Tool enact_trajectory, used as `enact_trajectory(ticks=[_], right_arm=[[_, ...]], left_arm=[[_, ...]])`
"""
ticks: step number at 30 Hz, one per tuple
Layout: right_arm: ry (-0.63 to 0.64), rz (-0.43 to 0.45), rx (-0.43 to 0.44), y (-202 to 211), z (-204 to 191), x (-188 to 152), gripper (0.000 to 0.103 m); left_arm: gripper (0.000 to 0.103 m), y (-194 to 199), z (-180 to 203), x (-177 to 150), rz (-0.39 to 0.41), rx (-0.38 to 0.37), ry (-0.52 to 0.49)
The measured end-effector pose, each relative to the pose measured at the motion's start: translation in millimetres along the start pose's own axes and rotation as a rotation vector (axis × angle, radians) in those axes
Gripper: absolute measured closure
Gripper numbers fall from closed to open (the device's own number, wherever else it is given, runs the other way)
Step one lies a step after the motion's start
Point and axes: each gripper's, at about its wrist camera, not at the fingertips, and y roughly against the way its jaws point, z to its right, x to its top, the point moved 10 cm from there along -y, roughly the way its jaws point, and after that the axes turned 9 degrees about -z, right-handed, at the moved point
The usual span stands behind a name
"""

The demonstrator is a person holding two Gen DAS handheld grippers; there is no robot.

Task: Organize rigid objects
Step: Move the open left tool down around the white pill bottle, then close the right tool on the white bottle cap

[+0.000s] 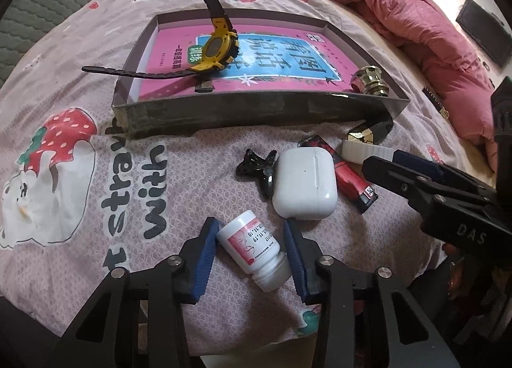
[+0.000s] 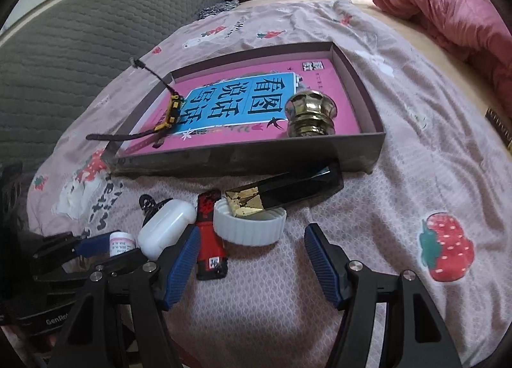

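A shallow dark box (image 1: 249, 113) (image 2: 243, 161) on the bed holds a pink book (image 1: 288, 78), a yellow watch (image 1: 219, 48) (image 2: 171, 112) and a gold knob (image 1: 369, 82) (image 2: 310, 113). In front of it lie a white pill bottle (image 1: 256, 251) (image 2: 120, 243), a white earbud case (image 1: 304, 184) (image 2: 166, 229), a black hair clip (image 1: 256, 163), a red lighter (image 1: 350, 179) (image 2: 211, 237), a white cap (image 2: 249, 224) and a black-and-gold block (image 2: 288, 190). My left gripper (image 1: 251, 257) is open with the pill bottle lying between its fingers. My right gripper (image 2: 251, 267) is open and empty, near the lighter and cap.
The bed has a pink strawberry-print sheet (image 1: 96, 176) (image 2: 400, 208). A rumpled pink quilt (image 1: 416, 35) (image 2: 454, 13) lies at the far right. A grey quilted headboard (image 2: 64, 58) stands at the left. The right gripper's body (image 1: 448, 201) reaches in from the right in the left wrist view.
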Motion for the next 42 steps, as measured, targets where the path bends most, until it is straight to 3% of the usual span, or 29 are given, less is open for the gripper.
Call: enact_trajectory(ticks=[9,19,27,42], right_arm=[[-0.082,-0.021,0.062,-10,9,5,0.036],[-0.053,-0.023,0.055,-17,2,8,0.036],[-0.031,-0.023,0.062,-16,-1,9,0.052],[-0.029,0.032,0.108,1,-6,17,0.053]], left_arm=[[0.064,4,-14,3,0.006,-0.008,0.035],[0.064,2,-17,2,-0.003,-0.060,0.075],[0.064,2,-11,-1,-0.011,-0.089,0.073],[0.064,9,-15,10,0.031,-0.123,0.106]])
